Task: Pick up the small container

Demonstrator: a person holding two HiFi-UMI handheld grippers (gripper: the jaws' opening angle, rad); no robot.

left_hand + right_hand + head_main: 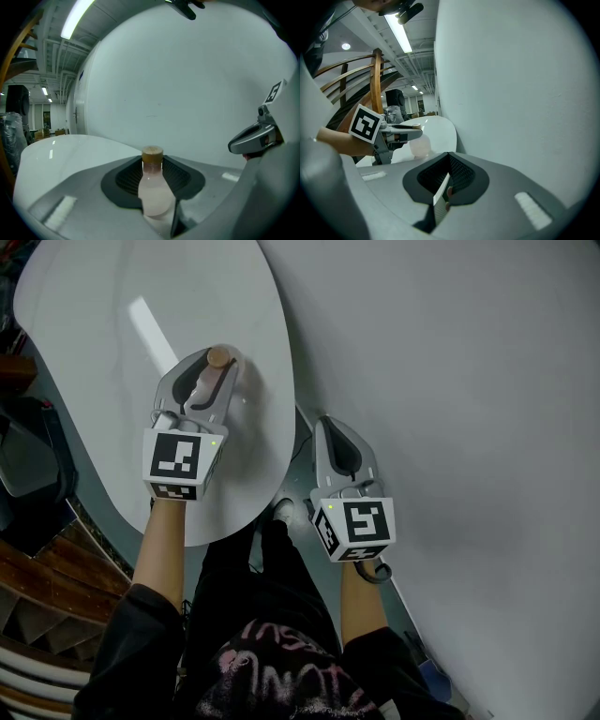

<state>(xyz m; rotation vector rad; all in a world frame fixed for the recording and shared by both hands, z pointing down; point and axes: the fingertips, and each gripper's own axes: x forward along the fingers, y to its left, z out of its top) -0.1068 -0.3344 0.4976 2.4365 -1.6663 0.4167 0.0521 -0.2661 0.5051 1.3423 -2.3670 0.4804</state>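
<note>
The small container (217, 357) is a pale, cloudy bottle with a tan cork cap. It stands upright between the jaws of my left gripper (217, 364), which is shut on it over the white oval table (103, 315). In the left gripper view the small container (152, 187) fills the middle, its cap above the dark pads. Whether its base touches the table is hidden. My right gripper (336, 427) hangs off the table's right edge beside the wall, jaws together and holding nothing. In the right gripper view the small container (420, 146) shows in the left gripper (401, 132).
A plain pale wall (450, 381) runs along the right, close to the table's edge. Curved wooden steps (37, 587) and a dark chair (28, 460) lie to the left. The person's legs and a shoe (283, 512) are below the table's near edge.
</note>
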